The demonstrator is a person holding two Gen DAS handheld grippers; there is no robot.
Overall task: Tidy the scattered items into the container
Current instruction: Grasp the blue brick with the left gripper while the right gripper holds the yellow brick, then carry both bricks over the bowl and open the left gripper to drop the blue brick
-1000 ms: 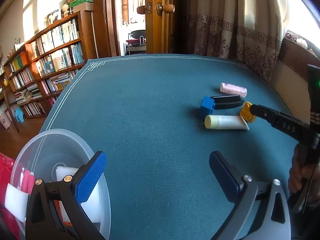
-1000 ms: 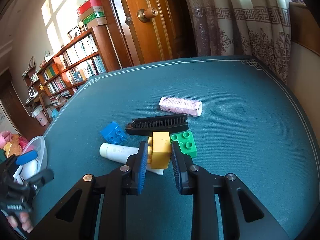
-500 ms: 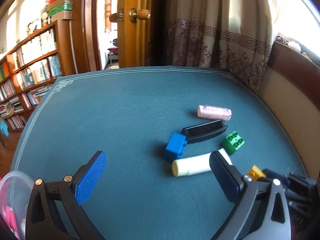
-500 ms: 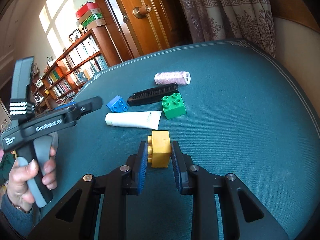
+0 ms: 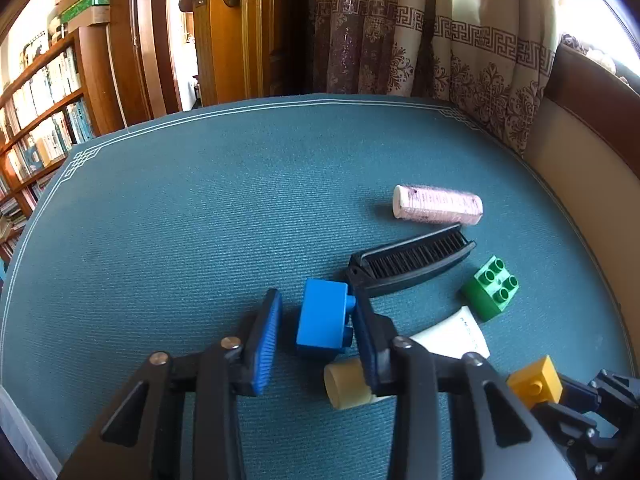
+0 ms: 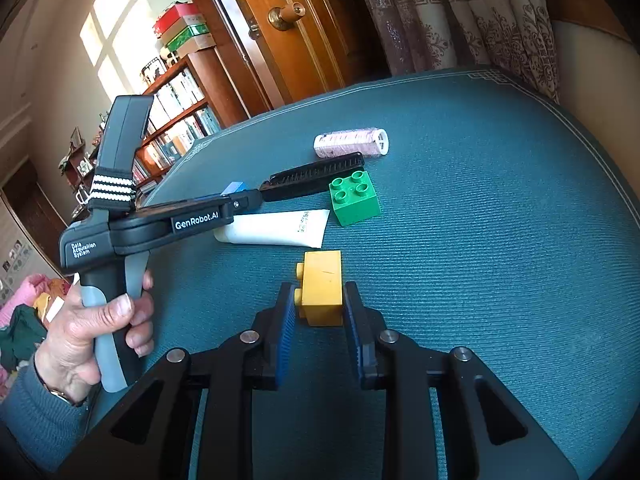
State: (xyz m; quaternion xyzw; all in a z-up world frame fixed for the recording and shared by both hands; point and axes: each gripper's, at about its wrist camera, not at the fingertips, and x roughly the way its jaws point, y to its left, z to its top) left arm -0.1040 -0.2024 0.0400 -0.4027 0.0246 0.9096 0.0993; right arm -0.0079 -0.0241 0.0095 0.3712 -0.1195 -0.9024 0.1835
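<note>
Two grippers are seen low over a teal table (image 5: 168, 216), each with a toy block between its fingers.

The yellow block (image 6: 322, 287) is clamped in the right gripper (image 6: 320, 318), just above the table. The left gripper (image 5: 316, 330) is partly open around the blue block (image 5: 322, 318): the right finger touches the block's studs, while a gap is left at the other finger. The blue block lies on the table, touching the black comb (image 5: 412, 262). A white tube (image 6: 276, 229), a green block (image 5: 491, 288) and a pink cylinder (image 5: 438, 205) lie close by. No container can be seen in either view.
</note>
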